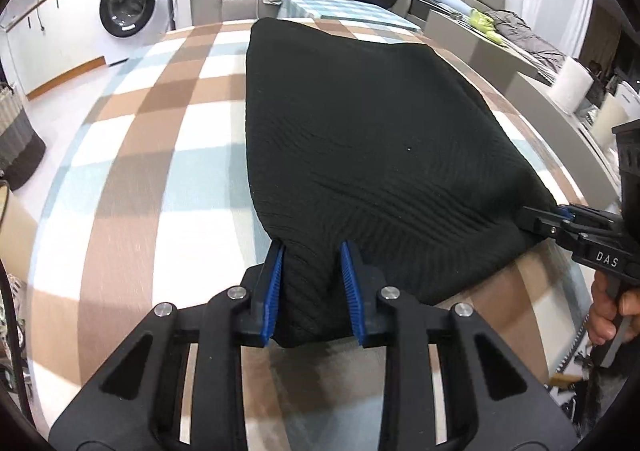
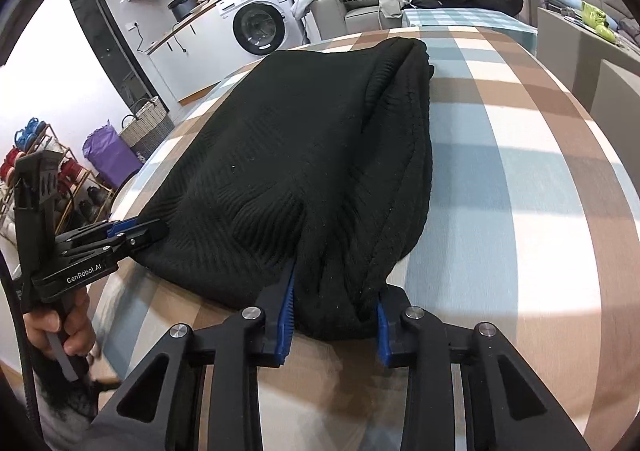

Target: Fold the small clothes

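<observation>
Ribbed black knit garment (image 1: 360, 139) is lying flat on my bench (image 1: 160, 155), whose checked brown, white and pale-blue cloth is looking smooth. My left gripper (image 1: 312, 287) and right gripper (image 2: 334, 315) are each clamping blue-padded jaws on its bunched near hem.

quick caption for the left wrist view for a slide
Left gripper and right gripper pinch the near edge of a black knit garment on a checked tablecloth.
</observation>
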The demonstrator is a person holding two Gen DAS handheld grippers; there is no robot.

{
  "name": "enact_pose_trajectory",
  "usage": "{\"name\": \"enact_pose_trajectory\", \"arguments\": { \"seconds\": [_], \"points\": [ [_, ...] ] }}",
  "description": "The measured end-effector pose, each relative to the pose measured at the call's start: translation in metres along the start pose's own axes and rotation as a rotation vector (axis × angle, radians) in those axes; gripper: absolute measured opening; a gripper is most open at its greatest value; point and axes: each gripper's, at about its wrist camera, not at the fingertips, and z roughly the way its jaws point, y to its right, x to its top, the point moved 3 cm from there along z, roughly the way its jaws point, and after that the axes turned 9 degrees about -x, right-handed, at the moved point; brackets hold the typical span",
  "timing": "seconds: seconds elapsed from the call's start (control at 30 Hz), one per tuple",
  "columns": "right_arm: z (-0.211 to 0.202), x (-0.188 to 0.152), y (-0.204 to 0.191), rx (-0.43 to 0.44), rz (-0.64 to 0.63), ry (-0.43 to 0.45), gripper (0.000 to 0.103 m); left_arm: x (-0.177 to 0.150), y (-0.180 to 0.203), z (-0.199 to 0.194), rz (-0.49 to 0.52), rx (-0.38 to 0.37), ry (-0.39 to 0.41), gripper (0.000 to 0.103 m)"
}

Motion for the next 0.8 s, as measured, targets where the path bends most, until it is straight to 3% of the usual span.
{"name": "enact_pose_trajectory", "arguments": {
  "seconds": [0.27,0.4,0.43,0.5,0.57,0.63,0.7,0.8],
  "points": [
    [0.012,0.02,0.002,-0.012,0.016,0.01,0.033,0.007,-0.004,0.005,-0.004,0.025,0.009,0.026],
    [0.007,0.02,0.003,-0.018,0.025,0.019,0.043,0.005,-0.006,-0.001,-0.013,0.037,0.013,0.03],
    [0.004,0.02,0.002,-0.025,0.02,0.024,0.044,0.004,-0.005,-0.004,-0.011,0.041,0.015,0.035],
    [-0.001,0.018,0.003,-0.035,0.014,0.032,0.059,0.001,-0.003,-0.011,-0.007,0.037,0.032,0.041],
    [-0.011,0.018,0.006,-0.041,0.017,0.06,0.07,-0.003,-0.001,-0.019,-0.006,0.036,0.048,0.069],
    [-0.022,0.018,0.006,-0.036,0.017,0.087,0.084,-0.007,0.002,-0.031,-0.011,0.046,0.1,0.085],
    [-0.032,0.017,0.006,-0.028,0.023,0.104,0.099,-0.008,0.007,-0.042,0.004,0.052,0.144,0.09],
    [-0.046,0.015,0.003,-0.022,-0.008,0.131,0.103,-0.01,0.018,-0.058,0.04,0.074,0.186,0.102]
  ]
}}
